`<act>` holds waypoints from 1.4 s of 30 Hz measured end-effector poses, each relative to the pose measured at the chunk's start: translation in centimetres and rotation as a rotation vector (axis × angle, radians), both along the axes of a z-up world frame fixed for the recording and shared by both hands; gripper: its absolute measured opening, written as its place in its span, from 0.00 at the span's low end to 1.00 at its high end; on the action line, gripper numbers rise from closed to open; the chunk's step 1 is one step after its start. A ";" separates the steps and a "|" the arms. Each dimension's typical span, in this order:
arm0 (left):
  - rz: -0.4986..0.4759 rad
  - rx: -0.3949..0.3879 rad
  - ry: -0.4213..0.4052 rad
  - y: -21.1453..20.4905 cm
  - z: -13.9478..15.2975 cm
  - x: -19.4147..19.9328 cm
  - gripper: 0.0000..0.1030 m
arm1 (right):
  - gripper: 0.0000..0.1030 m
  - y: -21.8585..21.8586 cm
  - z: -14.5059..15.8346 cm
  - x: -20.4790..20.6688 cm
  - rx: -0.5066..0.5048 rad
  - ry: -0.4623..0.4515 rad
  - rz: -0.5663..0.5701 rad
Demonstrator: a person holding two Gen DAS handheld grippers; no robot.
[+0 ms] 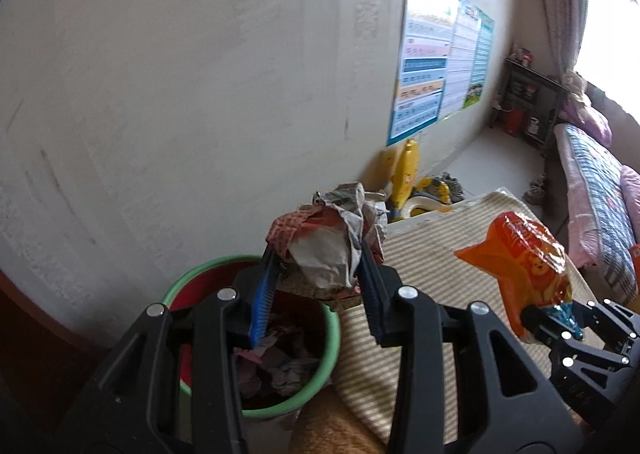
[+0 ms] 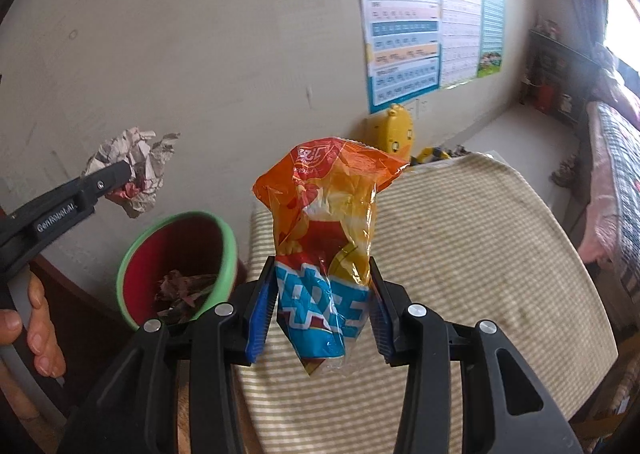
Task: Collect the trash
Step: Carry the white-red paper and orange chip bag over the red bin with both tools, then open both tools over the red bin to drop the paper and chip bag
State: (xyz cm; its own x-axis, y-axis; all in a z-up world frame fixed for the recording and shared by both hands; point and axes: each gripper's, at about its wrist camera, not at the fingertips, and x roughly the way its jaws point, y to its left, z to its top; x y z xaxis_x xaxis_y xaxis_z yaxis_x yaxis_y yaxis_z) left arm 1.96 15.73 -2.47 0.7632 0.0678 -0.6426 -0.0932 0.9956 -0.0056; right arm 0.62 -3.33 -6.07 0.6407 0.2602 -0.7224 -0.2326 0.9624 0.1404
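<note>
Crumpled paper wad (image 1: 336, 238), grey newsprint mixed with red-patterned scraps, clamped between the fingers of the left gripper (image 1: 320, 274), held up in the air just above and beside the far rim of the bin (image 1: 332, 338). From the right wrist view the same wad (image 2: 132, 178) sits higher than the bin (image 2: 224, 250) and to its left, against the wall (image 2: 200, 54), not touching the bin.

Orange snack bag (image 2: 328, 238) with a blue lower part, pinched at its lower end by the right gripper (image 2: 322, 302), bag standing upright above the jaws over the striped table cover (image 2: 460, 254). In the left wrist view the bag (image 1: 524, 258) and the right gripper (image 1: 556, 324) sit to the right, well apart from the wad.

Bin: green rim, red inside, already holds crumpled paper and wrappers at the bottom, stands just beside the left edge of the table cover, close to the wall.

Person's hand (image 2: 36, 334) grips the left tool's handle, lower left of the right view.

Background: posters (image 1: 436, 66) on the wall, yellow toy (image 1: 408, 174) on the floor past the table, dark shelf (image 1: 528, 98) in the far corner, bed with pink bedding (image 1: 600, 190) on the right, bright window (image 1: 612, 46) above it
</note>
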 end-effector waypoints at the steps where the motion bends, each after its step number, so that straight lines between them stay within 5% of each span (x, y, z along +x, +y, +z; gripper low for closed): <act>1: 0.009 -0.002 0.005 0.4 -0.2 0.0 0.36 | 0.39 0.5 0.0 0.3 0.002 0.000 0.011; 20: 0.168 -0.010 0.159 7.3 -6.8 1.5 0.36 | 0.39 8.9 -0.5 6.0 0.100 0.050 0.185; 42: 0.254 -0.080 0.330 11.2 -13.3 3.4 0.36 | 0.41 15.1 -5.0 8.0 0.033 0.144 0.339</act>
State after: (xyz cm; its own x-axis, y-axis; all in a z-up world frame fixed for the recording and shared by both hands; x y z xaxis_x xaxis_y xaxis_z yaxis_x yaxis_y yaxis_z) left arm 5.35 26.93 -15.77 0.4812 0.1673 -0.8605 -0.3457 0.9383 -0.0108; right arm 8.61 11.78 -11.04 0.4066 0.4649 -0.7865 -0.5129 0.8286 0.2246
